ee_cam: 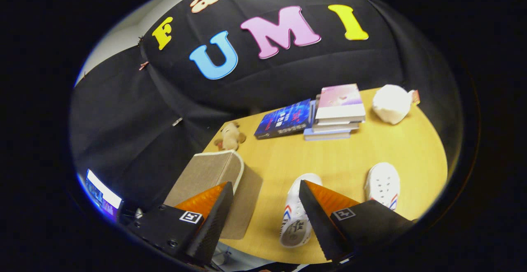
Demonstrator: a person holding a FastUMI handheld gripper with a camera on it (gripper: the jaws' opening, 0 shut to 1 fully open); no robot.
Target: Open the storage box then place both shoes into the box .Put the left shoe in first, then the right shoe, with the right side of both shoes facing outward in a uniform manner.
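Pale yellow wood grain runs across the desk that I am looking down on, and my hand-held gripper hangs above its near edge with its two black fingers spread wide, nothing between them but bare desk. Beside and partly under the left finger stands the storage box, a beige fabric box with a white trim along its curved top edge; its lid looks closed from here. Just ahead of the right finger, and touching it in my view, lies one white shoe with red and blue chevrons on its side, its opening toward me and its toe pointing away. The second white shoe sits beyond the right finger on the outer side, well apart from the first, with the same red and blue marks near its heel. Farther back on the desk I see a dark blue book lying flat, touching a stack of books topped by a pink cover. A crumpled white bundle rests beside the stack, near the far edge. A small tan plush toy sits at the desk's far corner, just behind the storage box.
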